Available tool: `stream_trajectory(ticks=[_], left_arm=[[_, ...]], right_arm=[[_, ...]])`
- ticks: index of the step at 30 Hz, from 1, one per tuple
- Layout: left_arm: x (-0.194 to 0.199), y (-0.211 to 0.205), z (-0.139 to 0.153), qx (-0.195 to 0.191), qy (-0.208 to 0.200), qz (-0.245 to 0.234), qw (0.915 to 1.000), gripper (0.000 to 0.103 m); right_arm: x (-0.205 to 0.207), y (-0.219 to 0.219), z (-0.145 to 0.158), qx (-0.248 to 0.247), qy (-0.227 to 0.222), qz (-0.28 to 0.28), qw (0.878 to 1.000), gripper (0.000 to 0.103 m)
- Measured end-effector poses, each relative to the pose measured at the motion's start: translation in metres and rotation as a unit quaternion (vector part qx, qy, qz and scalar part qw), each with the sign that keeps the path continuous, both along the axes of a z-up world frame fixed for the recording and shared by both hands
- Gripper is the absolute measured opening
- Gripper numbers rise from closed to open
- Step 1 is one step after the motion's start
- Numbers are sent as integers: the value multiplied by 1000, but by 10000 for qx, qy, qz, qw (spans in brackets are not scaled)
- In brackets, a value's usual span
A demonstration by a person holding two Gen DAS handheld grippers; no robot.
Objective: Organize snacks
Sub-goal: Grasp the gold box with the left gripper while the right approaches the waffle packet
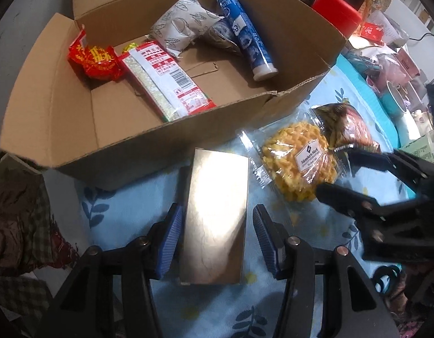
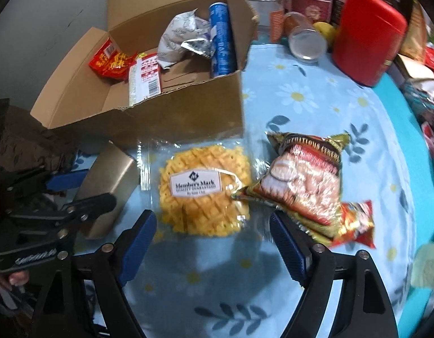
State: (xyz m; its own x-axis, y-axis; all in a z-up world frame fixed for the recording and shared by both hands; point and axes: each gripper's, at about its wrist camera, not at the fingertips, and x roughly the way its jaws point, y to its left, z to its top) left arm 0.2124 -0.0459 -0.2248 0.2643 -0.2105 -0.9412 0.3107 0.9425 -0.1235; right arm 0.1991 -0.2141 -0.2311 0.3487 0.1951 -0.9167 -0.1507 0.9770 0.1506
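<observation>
A tabletop covered in a light blue cloth printed with white daisies and dark blue leaves. On it sits an open cardboard box toward the back left. In front of the box lie 3 things in a row: a shiny gold carton on the left, a clear-wrapped yellow lattice snack in the middle, and a red and gold snack bag on the right, touching the wrapper's edge. Farther back stand a red container and a toppled clear jar.
</observation>
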Motion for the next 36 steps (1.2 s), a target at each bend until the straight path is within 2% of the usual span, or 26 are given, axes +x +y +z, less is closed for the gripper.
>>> stream_trajectory(ticks=[3, 6, 10, 11, 16, 20, 23, 25, 29, 32, 36], left_arm=[[-2, 2, 0, -13, 25, -4, 10000, 51], [-1, 1, -5, 44, 73, -12, 10000, 51], [5, 0, -15, 87, 179, 93, 9998, 51], [6, 1, -17, 94, 196, 121, 9997, 51], [4, 4, -24, 281, 150, 206, 9993, 51], [-2, 10, -28, 212, 193, 319, 9991, 47], [-9, 10, -28, 329, 140, 292, 9989, 45], [-10, 5, -27, 398, 155, 296, 9986, 45], [-15, -3, -24, 390, 218, 362, 9983, 45], [-22, -11, -22, 390, 265, 308, 9984, 45], [-39, -22, -15, 406, 283, 123, 9987, 45]], right_arm=[[10, 0, -7, -7, -39, 52, 10000, 84], [18, -2, -14, 97, 15, 57, 9999, 92], [27, 4, -17, 214, 67, 193, 9996, 93], [28, 7, -18, 211, 78, 236, 9995, 97], [30, 18, -26, 111, 113, 337, 9993, 103], [30, 27, -27, -147, -29, 496, 9987, 103], [30, 33, -28, -329, -37, 616, 9976, 103], [29, 36, -28, -398, -41, 660, 9970, 100], [23, 40, -25, -608, -101, 736, 9954, 86], [17, 38, -22, -551, -45, 773, 9955, 82], [0, 34, -21, -554, 62, 741, 9957, 81]])
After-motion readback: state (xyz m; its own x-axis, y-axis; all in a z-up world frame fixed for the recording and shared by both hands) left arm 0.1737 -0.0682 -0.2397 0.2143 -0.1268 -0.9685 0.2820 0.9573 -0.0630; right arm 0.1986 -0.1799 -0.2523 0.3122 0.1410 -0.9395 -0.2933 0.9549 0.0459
